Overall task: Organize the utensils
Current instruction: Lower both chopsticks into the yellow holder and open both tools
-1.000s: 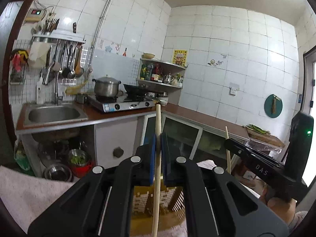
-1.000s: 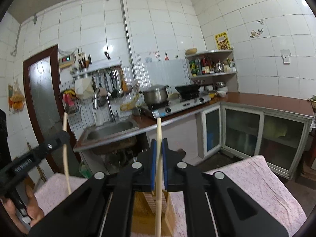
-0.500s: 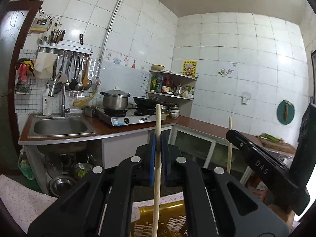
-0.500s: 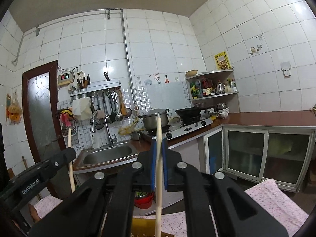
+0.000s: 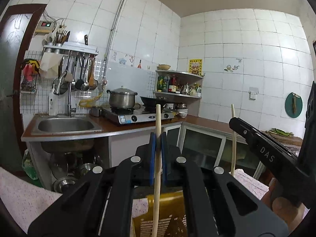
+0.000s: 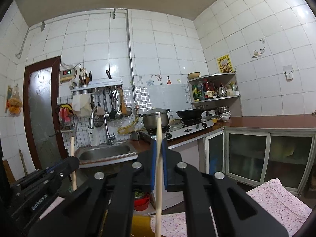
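My left gripper (image 5: 157,144) is shut on a pale wooden chopstick (image 5: 156,177) that stands upright between its blue pads. Below it lies a yellow slotted utensil basket (image 5: 167,215) on a pink floral cloth (image 5: 25,195). The right gripper (image 5: 235,121) shows at the right of the left wrist view, holding a second chopstick (image 5: 233,138). In the right wrist view my right gripper (image 6: 158,148) is shut on that upright chopstick (image 6: 158,187), above a yellow corner of the basket (image 6: 141,225). At its lower left the left gripper (image 6: 71,163) carries its own chopstick (image 6: 73,158).
Ahead is a kitchen counter with a steel sink (image 5: 65,125), a gas stove (image 5: 138,115) bearing a pot (image 5: 122,98) and a wok (image 6: 189,113). Hanging ladles (image 5: 83,75), a corner shelf of bottles (image 6: 213,90) and glass-door cabinets (image 6: 266,154) line the walls. The person's hand (image 5: 284,207) grips the right handle.
Both grippers have tilted up and shifted, so the basket and cloth have slid lower in each view and more wall and ceiling show. Each still clamps its chopstick.
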`<state>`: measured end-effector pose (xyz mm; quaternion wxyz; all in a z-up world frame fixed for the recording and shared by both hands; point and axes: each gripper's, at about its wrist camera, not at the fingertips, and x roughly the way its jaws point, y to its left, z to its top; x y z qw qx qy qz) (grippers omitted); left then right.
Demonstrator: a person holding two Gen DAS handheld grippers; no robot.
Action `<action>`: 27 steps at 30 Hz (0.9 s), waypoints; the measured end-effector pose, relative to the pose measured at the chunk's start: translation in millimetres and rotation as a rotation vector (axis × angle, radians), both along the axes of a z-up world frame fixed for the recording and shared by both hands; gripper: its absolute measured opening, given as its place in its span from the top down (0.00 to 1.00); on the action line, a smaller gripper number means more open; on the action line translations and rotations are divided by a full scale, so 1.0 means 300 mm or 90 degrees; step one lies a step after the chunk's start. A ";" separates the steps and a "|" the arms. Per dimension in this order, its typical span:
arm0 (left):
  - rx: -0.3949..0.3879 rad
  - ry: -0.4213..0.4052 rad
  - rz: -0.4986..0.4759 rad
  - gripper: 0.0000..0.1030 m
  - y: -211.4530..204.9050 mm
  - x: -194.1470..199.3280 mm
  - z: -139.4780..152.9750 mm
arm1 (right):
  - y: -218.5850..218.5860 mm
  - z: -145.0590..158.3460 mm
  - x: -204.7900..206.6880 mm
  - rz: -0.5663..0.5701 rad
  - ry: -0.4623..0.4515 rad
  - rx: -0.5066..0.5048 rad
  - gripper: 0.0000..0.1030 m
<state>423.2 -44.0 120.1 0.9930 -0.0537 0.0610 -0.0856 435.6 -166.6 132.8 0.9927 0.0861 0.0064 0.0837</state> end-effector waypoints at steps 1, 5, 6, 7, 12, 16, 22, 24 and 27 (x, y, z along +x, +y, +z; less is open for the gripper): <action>0.003 0.002 0.000 0.96 -0.002 -0.003 -0.009 | 0.005 -0.008 0.002 0.002 0.003 -0.003 0.94; 0.022 0.024 0.004 0.96 -0.004 -0.021 -0.065 | 0.019 -0.066 -0.020 0.007 0.015 -0.027 0.94; 0.023 0.029 0.004 0.96 -0.005 -0.030 -0.075 | 0.020 -0.079 -0.025 0.009 0.022 -0.032 0.94; 0.023 0.034 0.004 0.96 -0.004 -0.036 -0.086 | 0.018 -0.094 -0.033 0.012 0.030 -0.036 0.94; 0.030 0.060 0.008 0.96 0.000 -0.071 -0.117 | 0.009 -0.120 -0.085 0.019 0.054 -0.043 0.94; 0.022 0.085 0.006 0.73 0.018 -0.114 -0.111 | 0.000 -0.129 -0.137 0.036 0.096 -0.055 0.94; 0.026 0.116 0.022 0.29 0.068 -0.219 -0.068 | -0.041 -0.137 -0.212 0.044 0.155 -0.044 0.93; 0.020 0.126 0.031 0.20 0.099 -0.272 -0.062 | -0.058 -0.142 -0.249 0.038 0.174 -0.043 0.93; 0.002 0.148 0.038 0.07 0.139 -0.335 -0.063 | -0.078 -0.151 -0.307 0.030 0.194 -0.045 0.89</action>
